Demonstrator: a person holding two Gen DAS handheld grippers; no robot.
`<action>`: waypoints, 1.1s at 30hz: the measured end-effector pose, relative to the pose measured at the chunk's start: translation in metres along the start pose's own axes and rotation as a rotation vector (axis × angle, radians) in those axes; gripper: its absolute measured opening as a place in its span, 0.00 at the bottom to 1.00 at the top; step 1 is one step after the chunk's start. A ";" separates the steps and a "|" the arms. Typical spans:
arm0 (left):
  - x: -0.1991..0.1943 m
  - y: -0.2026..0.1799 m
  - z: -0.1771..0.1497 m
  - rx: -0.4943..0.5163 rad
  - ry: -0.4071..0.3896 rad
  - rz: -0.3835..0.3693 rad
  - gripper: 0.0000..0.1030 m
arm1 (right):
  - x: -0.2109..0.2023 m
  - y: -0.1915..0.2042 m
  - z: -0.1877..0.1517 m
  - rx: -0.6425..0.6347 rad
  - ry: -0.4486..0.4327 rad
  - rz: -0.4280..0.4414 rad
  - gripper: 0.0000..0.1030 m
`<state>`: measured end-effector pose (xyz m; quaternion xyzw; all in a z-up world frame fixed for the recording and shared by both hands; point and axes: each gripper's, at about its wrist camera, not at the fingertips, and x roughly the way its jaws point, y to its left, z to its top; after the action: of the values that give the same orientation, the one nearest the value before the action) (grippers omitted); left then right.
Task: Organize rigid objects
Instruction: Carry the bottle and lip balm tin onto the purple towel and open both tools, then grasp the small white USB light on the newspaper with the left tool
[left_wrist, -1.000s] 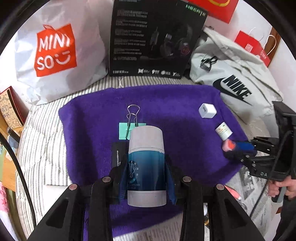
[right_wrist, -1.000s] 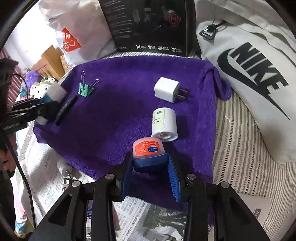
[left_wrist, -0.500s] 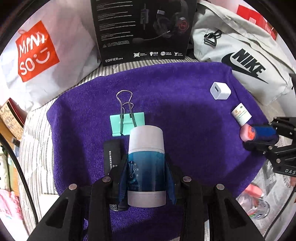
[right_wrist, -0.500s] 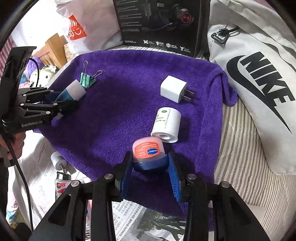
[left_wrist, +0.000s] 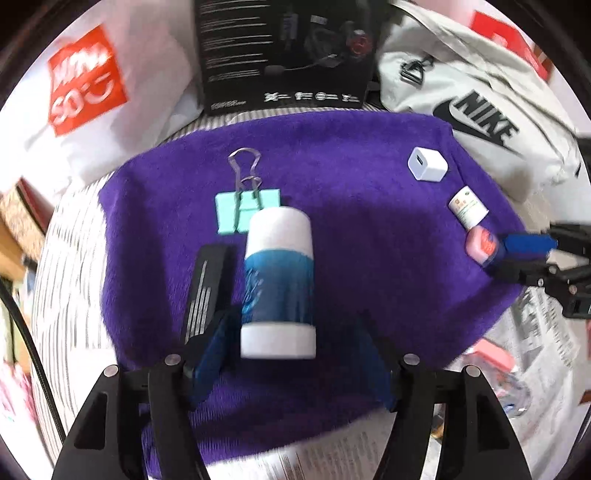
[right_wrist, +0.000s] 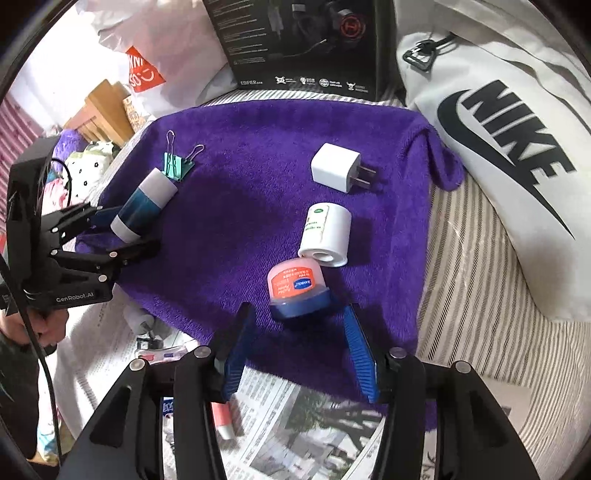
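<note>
1. My left gripper (left_wrist: 291, 354) has its blue-padded fingers (left_wrist: 212, 354) spread wide, clear of the blue-and-white cylindrical bottle (left_wrist: 277, 284) that lies on its side between them on the purple terry towel (left_wrist: 369, 258).
2. My right gripper (right_wrist: 295, 350) is likewise spread wide; the small round jar with a pink lid and dark blue base (right_wrist: 297, 288) sits tilted on the towel between its blue pads (right_wrist: 356, 354), touching neither.
3. Under and beside both grippers, printed newspaper (right_wrist: 295, 424) covers the near edge, with a few small tubes lying on it to the left.
4. Just left of the bottle lies a flat black rectangular card with white print (left_wrist: 207, 284).
5. Just beyond the bottle's white cap sits a mint-green binder clip with wire handles (left_wrist: 246, 206), touching or nearly touching the cap.
6. Just beyond the pink jar lies a short white cylindrical container with a green label (right_wrist: 327, 234), on its side, its rim touching or almost touching the jar.
7. Farther back on the towel rests a white cube-shaped plug adapter with two metal prongs (right_wrist: 338, 171), apart from the others.
8. The towel lies on a grey striped sheet (right_wrist: 480, 295).
9. At the back stand a black headset box (right_wrist: 306, 44), a white Miniso bag (left_wrist: 85, 81) to the left and a pale grey Nike bag (right_wrist: 498, 129) to the right.
</note>
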<state>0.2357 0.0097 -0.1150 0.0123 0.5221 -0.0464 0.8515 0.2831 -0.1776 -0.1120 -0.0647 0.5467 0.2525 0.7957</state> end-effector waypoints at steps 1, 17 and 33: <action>-0.008 0.003 -0.003 -0.020 -0.009 -0.005 0.63 | -0.004 0.000 -0.002 0.011 -0.008 -0.004 0.49; -0.071 -0.020 -0.068 -0.009 -0.091 -0.069 0.62 | -0.077 0.038 -0.103 0.074 -0.164 -0.059 0.56; -0.030 -0.057 -0.068 0.032 -0.066 -0.046 0.62 | -0.092 0.062 -0.137 0.069 -0.201 -0.006 0.56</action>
<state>0.1564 -0.0399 -0.1174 0.0123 0.4933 -0.0747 0.8666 0.1137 -0.2063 -0.0722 -0.0134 0.4725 0.2362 0.8490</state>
